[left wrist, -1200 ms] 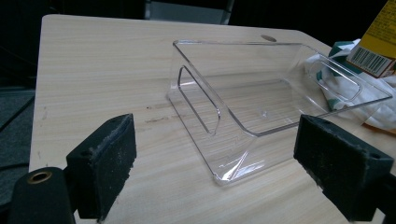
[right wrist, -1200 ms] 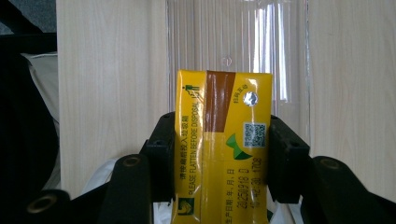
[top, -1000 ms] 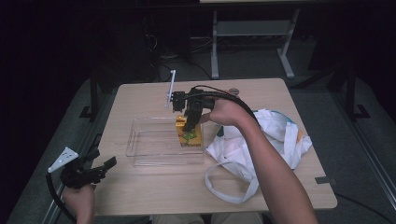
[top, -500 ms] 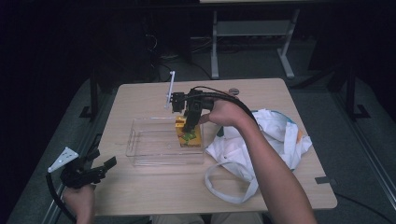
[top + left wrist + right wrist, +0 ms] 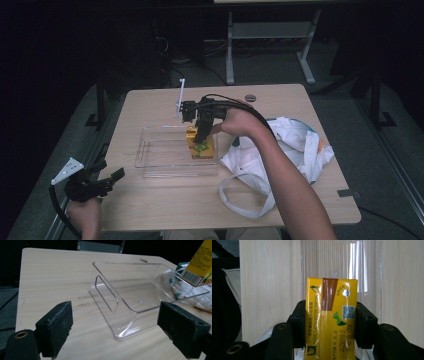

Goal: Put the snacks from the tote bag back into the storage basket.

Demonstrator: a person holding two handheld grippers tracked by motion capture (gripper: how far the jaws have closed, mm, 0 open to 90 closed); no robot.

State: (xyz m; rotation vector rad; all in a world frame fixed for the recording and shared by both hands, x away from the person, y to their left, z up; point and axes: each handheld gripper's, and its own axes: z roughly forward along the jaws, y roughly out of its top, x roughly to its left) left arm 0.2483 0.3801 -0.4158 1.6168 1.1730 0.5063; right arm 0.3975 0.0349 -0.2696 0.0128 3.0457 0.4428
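At the near left corner of the bench [image 5: 150, 210], the left hand-held gripper [image 5: 107, 181] rests with its jaws apart and nothing between them, aimed toward the clear plastic bin [image 5: 165, 160]. At centre, the right hand-held gripper [image 5: 201, 137] is clamped on the yellow drink carton [image 5: 330, 320], pads pressing its two narrow sides. The carton hangs upright at the bin's right end, just inside the wall. Compared with the frames a second earlier, nothing has shifted: both hands and the carton hold the same position. Judged from this, placement is paused at the point of lowering; release appears pending. To the right lies a white cloth bag [image 5: 295, 150].
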